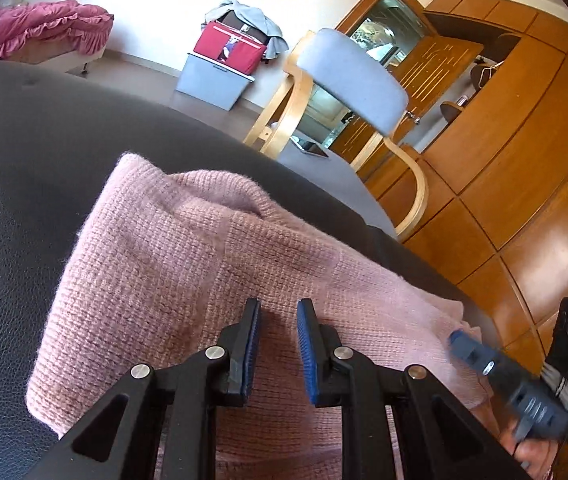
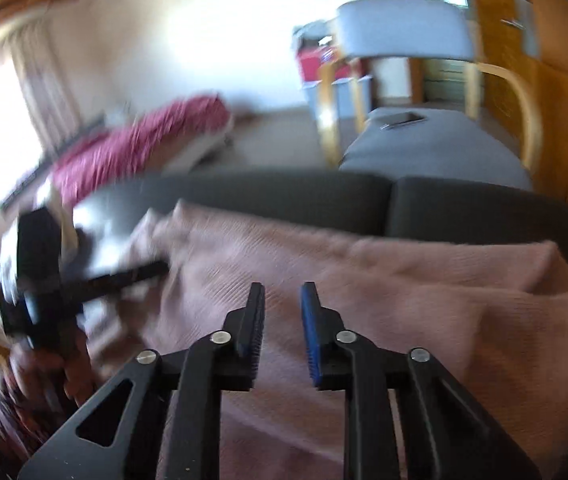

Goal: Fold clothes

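Left wrist view, left to right. Black leather surface (image 1: 24, 184) fills the 9 o'clock side. Pink knit sweater (image 1: 188, 264) lies bunched on it, running from centre toward 4 o'clock, with one folded-over hump at 12 o'clock of the fingers. Left gripper (image 1: 278, 312) hovers above the knit with its fingers narrowly parted, blue pads facing each other, no cloth between them. At 3 to 4 o'clock the right gripper (image 1: 457, 340) enters, blurred; its tip is at the sweater's right edge, and contact cannot be judged. Background: magenta bedcover (image 1: 36, 28) at 10 o'clock, red bag (image 1: 228, 46) on a grey bin at 12, grey-cushioned wooden chair (image 1: 351, 76) at 1, wood-panelled wall (image 1: 523, 152) at 2 to 3.

Right wrist view, left to right, strong motion blur. Left gripper (image 2: 152, 270) at 9 o'clock, tip at the sweater's left edge. Sweater (image 2: 363, 280) spans the middle and 3 o'clock, on the black surface (image 2: 284, 196). Right gripper (image 2: 282, 292) sits over the knit, fingers narrowly apart, holding nothing. Chair (image 2: 403, 32) at 1 o'clock with a flat device (image 2: 401, 120) on its seat.
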